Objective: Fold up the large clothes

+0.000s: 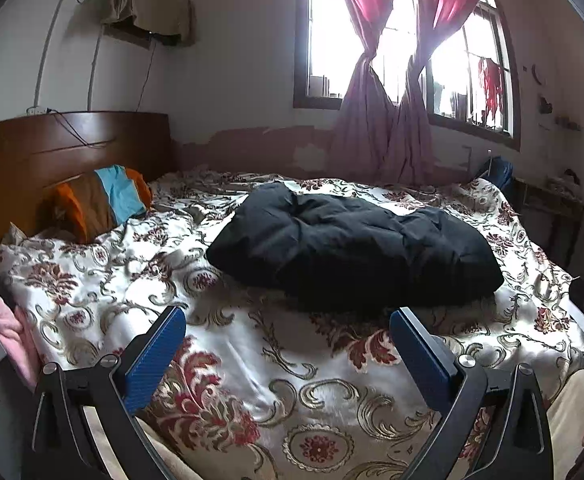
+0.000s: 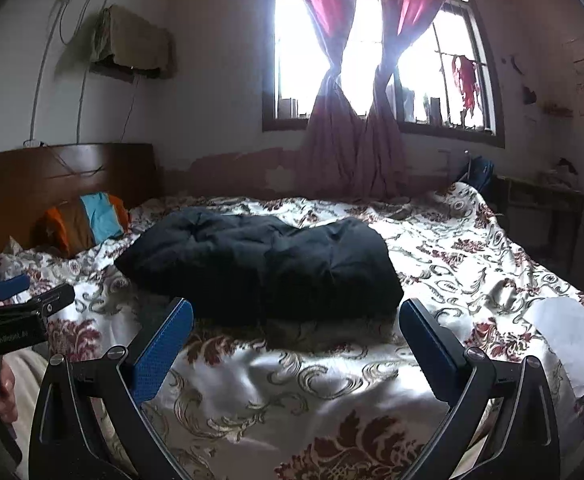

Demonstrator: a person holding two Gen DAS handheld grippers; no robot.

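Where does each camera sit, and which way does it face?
Left wrist: on the left gripper, low at the near bed edge, facing over the bed to the window; its open blue fingers show, and the right gripper at the right edge.
Right wrist: on the right gripper, beside it, facing the same way; its open fingers show, and the left gripper with a hand at left.
Shared: the dark coat, pillow, headboard, curtains.
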